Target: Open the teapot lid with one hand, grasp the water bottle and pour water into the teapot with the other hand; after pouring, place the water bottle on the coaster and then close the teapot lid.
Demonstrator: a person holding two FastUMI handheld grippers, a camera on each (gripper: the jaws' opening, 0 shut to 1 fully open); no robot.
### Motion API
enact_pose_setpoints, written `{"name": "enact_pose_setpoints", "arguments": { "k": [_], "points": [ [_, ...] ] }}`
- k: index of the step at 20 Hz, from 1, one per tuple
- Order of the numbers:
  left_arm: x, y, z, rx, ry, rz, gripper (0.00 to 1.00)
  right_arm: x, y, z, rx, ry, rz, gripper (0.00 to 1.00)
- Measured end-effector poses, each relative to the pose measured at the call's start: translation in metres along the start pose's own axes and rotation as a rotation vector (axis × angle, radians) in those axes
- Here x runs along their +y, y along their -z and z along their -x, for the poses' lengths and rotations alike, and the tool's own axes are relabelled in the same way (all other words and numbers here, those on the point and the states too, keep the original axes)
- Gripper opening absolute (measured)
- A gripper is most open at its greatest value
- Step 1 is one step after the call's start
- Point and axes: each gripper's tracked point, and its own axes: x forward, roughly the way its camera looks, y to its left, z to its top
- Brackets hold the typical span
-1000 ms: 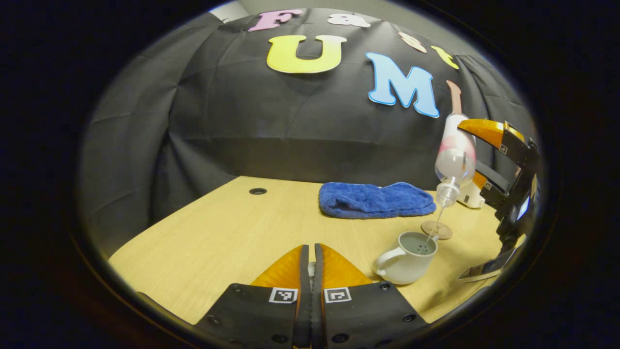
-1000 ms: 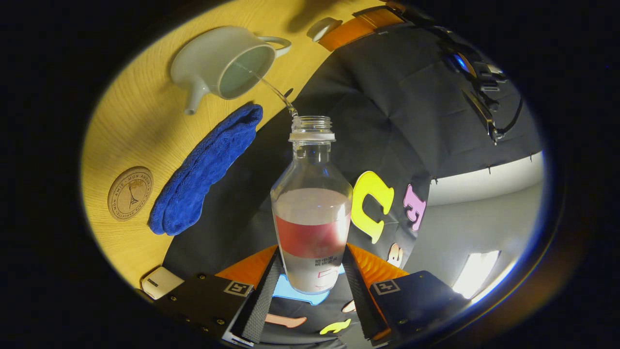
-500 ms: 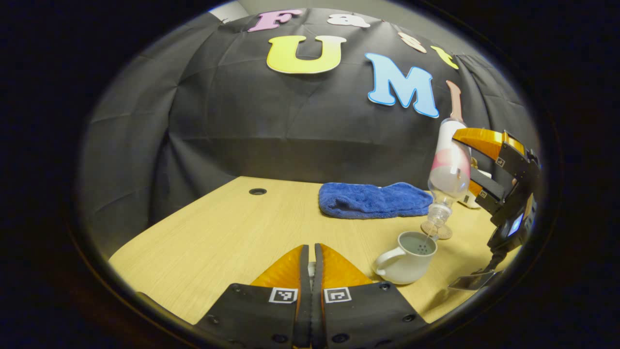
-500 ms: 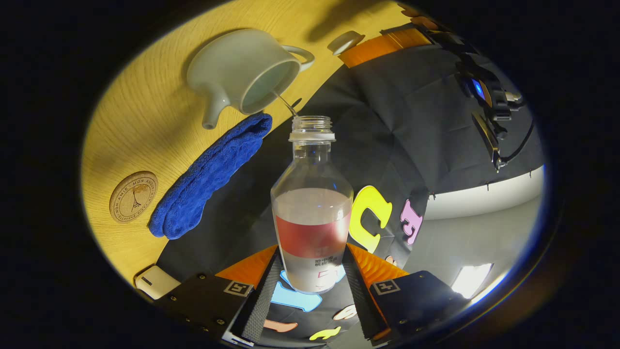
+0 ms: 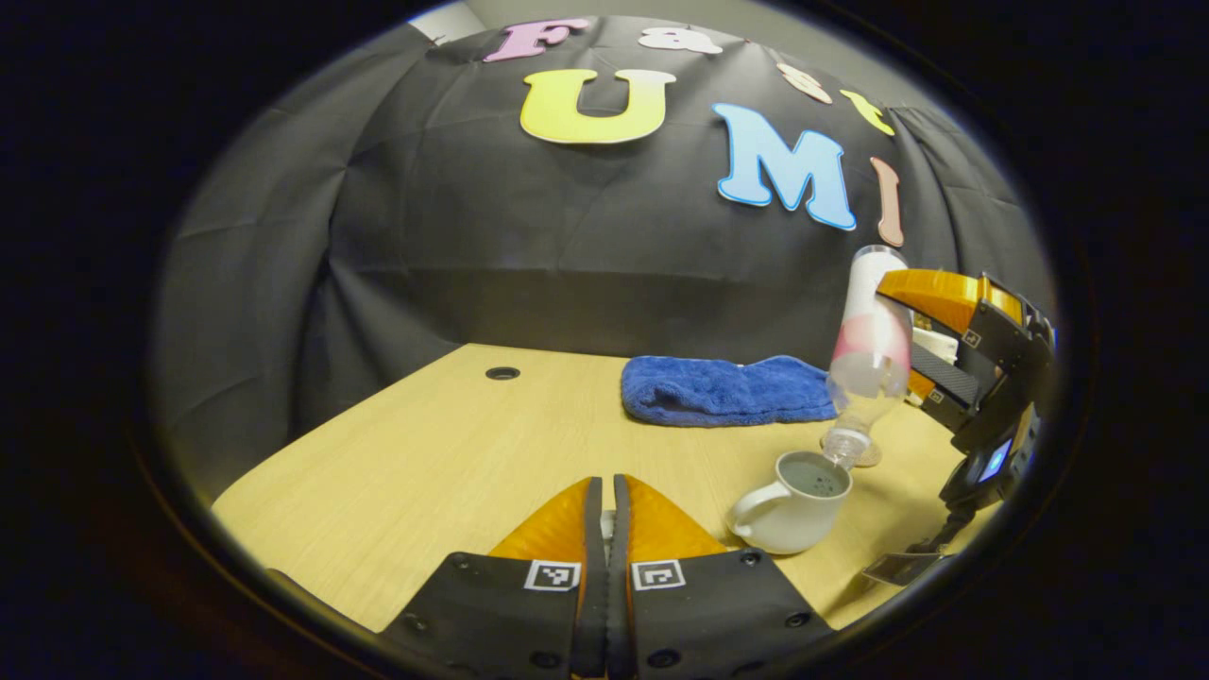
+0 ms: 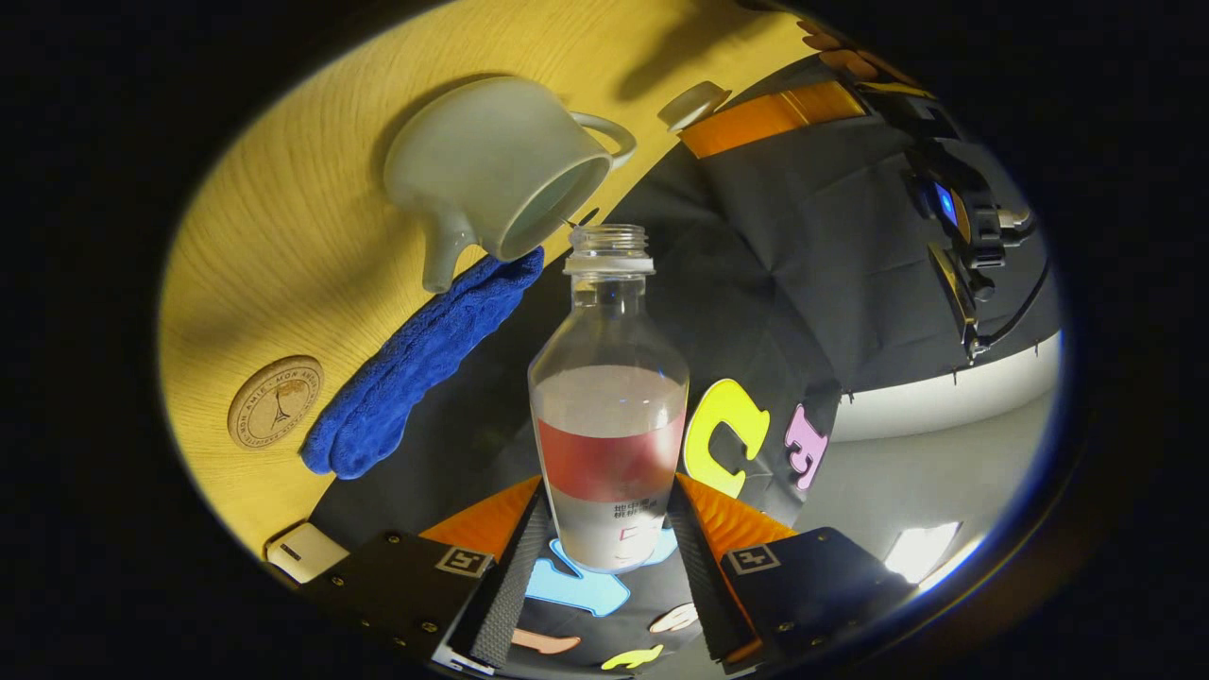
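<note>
Over at the right edge of the left gripper view, the right gripper (image 5: 897,331) was raised above the wooden table (image 5: 453,444) and tipped steeply downward, its two fingers clamped on the lower body of the water bottle (image 5: 867,349). That bottle hung nearly upside down, mouth lowermost, right at the rim of the open teapot (image 5: 791,510) at lower right of the frame. In the right gripper view the bottle (image 6: 609,397) ran up the middle from between the fingers, uncapped, with a red band round its body, and its neck sat just beside the teapot (image 6: 491,179) at upper centre, a thin thread of water bridging the two. The left gripper (image 5: 604,529) sat low at bottom centre of its own view, level and pointing across the table, fingers pinched together on the teapot lid (image 6: 692,102), which showed at the top of the right gripper view. A blue towel (image 5: 727,389) lay behind the teapot, and the cork coaster (image 6: 275,400) sat on the table at the left of the right gripper view, near the towel's end.
</note>
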Motion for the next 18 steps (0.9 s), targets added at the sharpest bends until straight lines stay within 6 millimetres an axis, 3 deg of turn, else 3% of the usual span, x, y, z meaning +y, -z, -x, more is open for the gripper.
{"name": "enact_pose_setpoints", "arguments": {
  "k": [4, 6, 8, 13, 18],
  "points": [
    [0.000, 0.000, 0.001, 0.000, -0.001, -0.002, 0.07, 0.004, 0.000, 0.002, 0.000, -0.008, 0.000, 0.72],
    [0.000, 0.000, 0.000, -0.001, -0.001, 0.001, 0.07, 0.015, 0.002, 0.003, 0.018, -0.054, -0.070, 0.75],
    [0.001, 0.000, 0.000, -0.004, 0.000, 0.006, 0.07, 0.027, 0.008, 0.005, 0.046, -0.111, -0.193, 0.75],
    [0.001, 0.000, 0.001, -0.006, -0.001, 0.001, 0.07, 0.036, 0.018, 0.011, 0.118, -0.200, -0.530, 0.75],
    [0.000, 0.000, 0.000, -0.008, -0.001, -0.004, 0.07, 0.051, 0.019, 0.018, 0.181, -0.315, -0.977, 0.76]
  ]
}}
